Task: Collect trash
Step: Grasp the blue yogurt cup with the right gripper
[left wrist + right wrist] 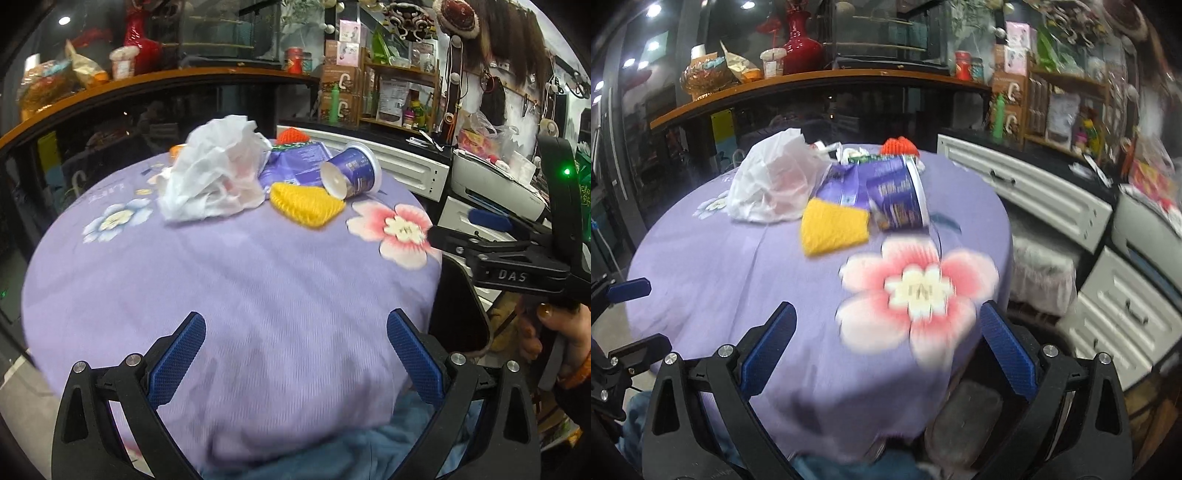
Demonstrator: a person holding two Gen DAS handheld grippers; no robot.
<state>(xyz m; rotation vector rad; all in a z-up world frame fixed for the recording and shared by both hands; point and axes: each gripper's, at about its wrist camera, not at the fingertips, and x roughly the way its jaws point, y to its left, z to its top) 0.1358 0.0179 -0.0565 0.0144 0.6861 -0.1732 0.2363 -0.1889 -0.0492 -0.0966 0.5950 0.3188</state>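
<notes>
Centrally, a round table under a lilac floral cloth [229, 280] fronts a cluttered wooden shelf [820, 79] and white drawers [1052, 199]. At its far side lie a white plastic bag [214, 173], purple wrapper [295, 162], tipped cup [354, 173] and yellow sponge [304, 203]. Left gripper [295, 354] and right gripper [886, 354] hover spread wide, empty.

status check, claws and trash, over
Left claw and right claw open, empty. Tipped cup, white bag, yellow pad untouched on table. Path unobstructed.

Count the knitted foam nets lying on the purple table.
2: the yellow net lies in front of the tipped cup; the orange net sits behind the pile. Others may be hidden.
</notes>
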